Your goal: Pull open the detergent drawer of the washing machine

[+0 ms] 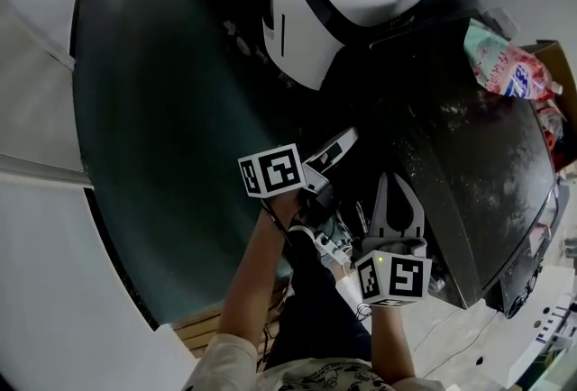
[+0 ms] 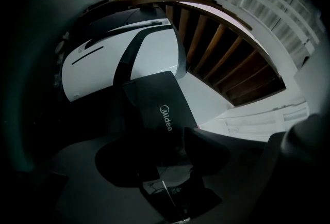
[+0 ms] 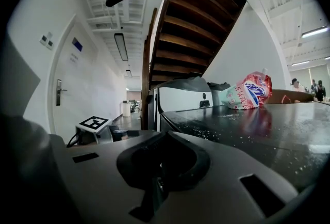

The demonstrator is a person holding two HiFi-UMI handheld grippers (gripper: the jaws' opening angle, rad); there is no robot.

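Obliquely, detergent drawer [image 2: 154, 103] slants down-right.

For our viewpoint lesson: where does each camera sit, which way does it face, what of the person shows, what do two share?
Head view: on the person's head, looking down at the washer top; forearms, left gripper and right gripper show.
Left gripper view: on the left gripper, facing the Midea panel; open jaws show.
Right gripper view: on the right gripper, facing across the washer top to the bag; shut jaws show.
Shared: washer top and bag, in head and right gripper views.
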